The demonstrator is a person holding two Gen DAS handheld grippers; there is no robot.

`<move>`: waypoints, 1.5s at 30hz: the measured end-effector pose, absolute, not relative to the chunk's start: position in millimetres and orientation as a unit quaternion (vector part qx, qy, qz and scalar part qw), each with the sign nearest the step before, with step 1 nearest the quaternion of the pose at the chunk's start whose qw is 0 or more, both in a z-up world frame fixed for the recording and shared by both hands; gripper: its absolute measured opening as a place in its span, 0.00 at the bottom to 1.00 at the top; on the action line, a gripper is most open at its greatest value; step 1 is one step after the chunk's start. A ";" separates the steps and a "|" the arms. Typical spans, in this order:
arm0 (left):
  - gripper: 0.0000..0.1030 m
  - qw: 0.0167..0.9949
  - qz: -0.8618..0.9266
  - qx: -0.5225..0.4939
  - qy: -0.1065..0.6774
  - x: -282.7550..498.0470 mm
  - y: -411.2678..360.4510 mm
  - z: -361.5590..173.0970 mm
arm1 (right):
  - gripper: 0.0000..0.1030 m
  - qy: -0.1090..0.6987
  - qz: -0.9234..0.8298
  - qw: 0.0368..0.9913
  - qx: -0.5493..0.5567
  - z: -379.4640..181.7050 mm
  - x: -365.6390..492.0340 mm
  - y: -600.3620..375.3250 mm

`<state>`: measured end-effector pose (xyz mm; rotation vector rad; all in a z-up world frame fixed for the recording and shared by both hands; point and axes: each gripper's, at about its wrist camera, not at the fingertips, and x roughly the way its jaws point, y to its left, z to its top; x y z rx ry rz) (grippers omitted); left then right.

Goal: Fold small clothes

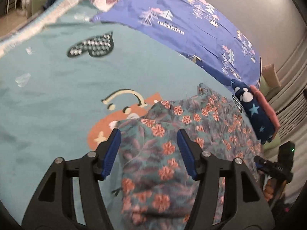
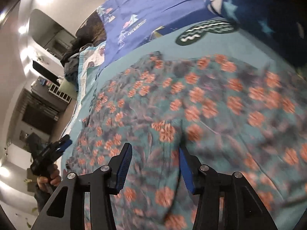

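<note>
A small floral garment [image 1: 172, 134], teal with orange flowers, lies spread on a teal bedspread [image 1: 57, 95]. My left gripper [image 1: 148, 132] is open, its blue pads on either side of a raised fold of the garment. My right gripper [image 2: 154, 147] is open too, low over the same garment [image 2: 211, 105], with cloth bunched between its jaws. The right gripper also shows at the right edge of the left wrist view [image 1: 274, 164]. The left gripper shows at the left of the right wrist view [image 2: 51, 153].
A folded navy cloth with stars [image 1: 257, 113] lies on a pink piece at the bed's right edge, just beyond the garment. A purple sheet with tree prints [image 1: 191, 23] covers the far side. Dark shelves [image 2: 38, 105] stand past the bed.
</note>
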<state>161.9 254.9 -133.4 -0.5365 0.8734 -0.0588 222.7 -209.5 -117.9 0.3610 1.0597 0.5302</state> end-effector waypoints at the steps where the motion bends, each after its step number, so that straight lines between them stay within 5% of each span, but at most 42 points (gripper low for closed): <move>1: 0.60 0.863 -0.038 -0.268 0.427 169.6 255.4 -140.0 | 0.24 0.496 0.252 0.815 0.160 -117.8 224.5 -203.1; 2: 0.60 0.858 -0.043 -0.277 0.431 174.3 255.5 -144.0 | 0.04 0.499 0.257 0.814 0.151 -117.2 225.8 -197.0; 4: 0.53 0.846 -0.061 -0.299 0.438 182.9 254.7 -150.9 | 0.04 0.484 0.255 0.825 0.144 -110.5 221.5 -193.3; 5: 0.40 0.843 -0.075 -0.309 0.434 185.6 252.6 -151.0 | 0.04 0.463 0.252 0.839 0.138 -101.4 216.6 -193.3; 6: 0.05 0.845 -0.084 -0.309 0.429 187.1 250.6 -148.3 | 0.04 0.450 0.250 0.846 0.140 -94.3 211.7 -195.7; 14: 0.04 0.924 -0.091 -0.232 0.292 170.0 226.3 -67.0 | 0.07 0.398 0.230 0.875 0.150 -61.3 211.1 -222.2; 18: 0.10 0.935 -0.025 -0.159 0.316 178.8 218.0 -75.7 | 0.18 0.461 0.168 0.863 0.124 -100.1 227.3 -222.3; 21: 0.36 0.918 -0.003 -0.161 0.362 177.7 229.3 -98.5 | 0.19 0.458 0.159 0.863 0.140 -109.2 223.7 -231.7; 23: 0.42 0.911 -0.013 -0.185 0.368 169.8 239.1 -106.9 | 0.20 0.454 0.165 0.864 0.143 -105.2 218.8 -235.7; 25: 0.58 0.903 -0.030 -0.201 0.380 162.0 242.8 -112.5 | 0.23 0.452 0.168 0.866 0.132 -98.4 212.4 -238.8; 28: 0.68 0.882 -0.066 -0.216 0.413 155.0 241.1 -131.8 | 0.36 0.464 0.190 0.856 0.129 -96.1 199.9 -241.4; 32: 0.69 0.844 -0.085 -0.265 0.459 163.8 239.8 -163.6 | 0.44 0.488 0.220 0.836 0.118 -110.3 186.4 -228.1; 33: 0.66 0.844 -0.084 -0.279 0.451 167.0 241.5 -165.7 | 0.44 0.484 0.215 0.842 0.103 -111.0 184.7 -222.6; 35: 0.29 0.838 -0.094 -0.321 0.431 175.3 250.3 -165.1 | 0.42 0.481 0.210 0.846 0.093 -110.1 185.4 -216.2; 36: 0.11 0.825 -0.104 -0.356 0.427 181.7 256.8 -164.4 | 0.19 0.479 0.210 0.847 0.092 -108.9 186.4 -213.4; 37: 0.11 0.823 -0.106 -0.373 0.415 185.0 260.8 -159.6 | 0.11 0.481 0.212 0.846 0.092 -109.0 188.1 -212.3; 45: 0.04 0.908 -0.031 -0.180 0.377 205.4 244.6 -101.9 | 0.14 0.475 0.194 0.852 0.103 -109.9 189.2 -217.1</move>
